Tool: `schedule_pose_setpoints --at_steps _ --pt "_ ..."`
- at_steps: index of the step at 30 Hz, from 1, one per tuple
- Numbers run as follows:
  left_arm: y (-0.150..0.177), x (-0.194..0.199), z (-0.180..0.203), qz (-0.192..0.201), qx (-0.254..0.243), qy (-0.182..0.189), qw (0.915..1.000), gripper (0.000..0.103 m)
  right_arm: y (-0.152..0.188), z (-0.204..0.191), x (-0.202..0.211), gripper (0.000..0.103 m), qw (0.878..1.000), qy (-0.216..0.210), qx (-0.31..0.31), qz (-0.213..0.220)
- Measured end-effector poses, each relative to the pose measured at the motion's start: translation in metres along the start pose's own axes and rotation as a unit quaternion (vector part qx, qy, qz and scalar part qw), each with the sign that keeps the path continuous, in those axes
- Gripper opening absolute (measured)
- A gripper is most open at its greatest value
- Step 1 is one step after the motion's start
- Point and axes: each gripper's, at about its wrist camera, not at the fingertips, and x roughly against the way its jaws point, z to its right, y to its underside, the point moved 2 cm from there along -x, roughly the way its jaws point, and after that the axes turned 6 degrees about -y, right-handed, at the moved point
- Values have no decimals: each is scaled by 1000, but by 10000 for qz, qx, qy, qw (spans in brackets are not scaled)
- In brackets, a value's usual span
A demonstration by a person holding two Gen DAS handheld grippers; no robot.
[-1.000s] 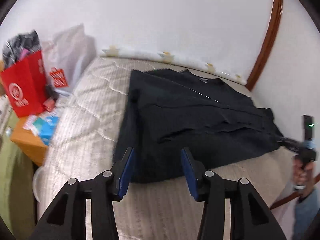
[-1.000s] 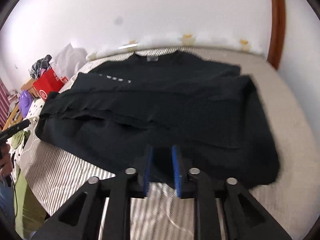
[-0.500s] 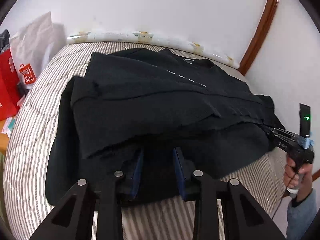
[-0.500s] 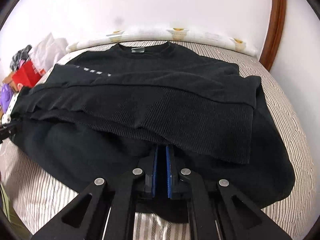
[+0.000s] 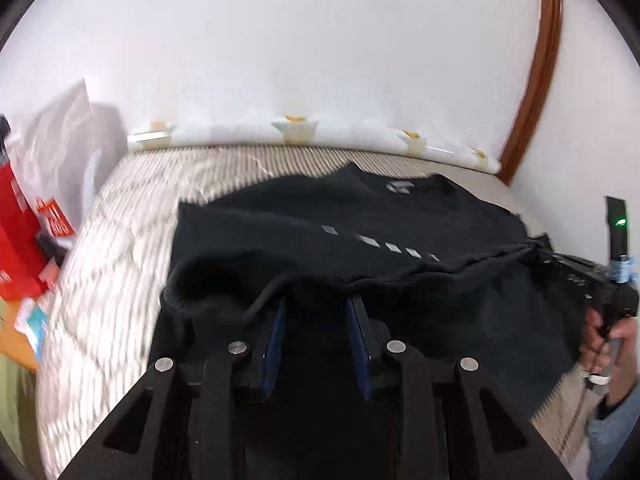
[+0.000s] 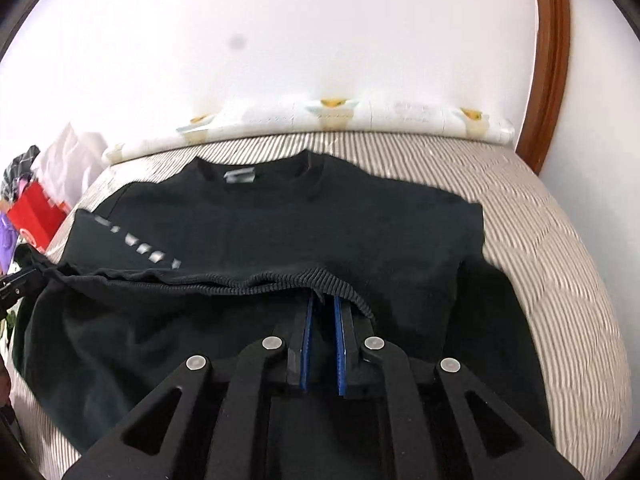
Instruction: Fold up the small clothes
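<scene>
A black sweater [image 5: 340,236] [image 6: 280,232] lies on a striped bed, collar toward the wall, with small white marks on one sleeve. Its ribbed bottom hem [image 6: 280,280] is lifted and carried up over the body. My left gripper [image 5: 316,304] is shut on the hem near the sweater's left side; cloth hides its tips. My right gripper [image 6: 322,300] is shut on the hem near the right side, its tips under the ribbing. The right gripper also shows at the right edge of the left wrist view [image 5: 576,276], pulling the hem taut.
The striped mattress [image 6: 540,240] runs to a white wall with a patterned bolster [image 6: 340,120] along it. A red shopping bag [image 5: 20,240] and a white bag [image 5: 68,148] stand left of the bed. A brown wooden frame [image 5: 536,72] rises at the right.
Both grippers closed on the bottom hem and lifted it forward toward the collar, so the lower half now drapes over the body. The left gripper was open a second ago.
</scene>
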Motion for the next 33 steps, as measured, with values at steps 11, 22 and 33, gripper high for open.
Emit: schedule_pose_setpoints --at_steps 11,22,33 --pt "-37 -19 -23 -54 557 212 9982 31 -65 -6 -3 16 9981 216 548 165" --pt "-12 -13 -68 -229 337 -169 9990 57 -41 40 26 56 9980 -43 612 133" --pt "-23 -58 -73 -736 389 9 9965 55 -32 35 16 61 9911 -968 904 152"
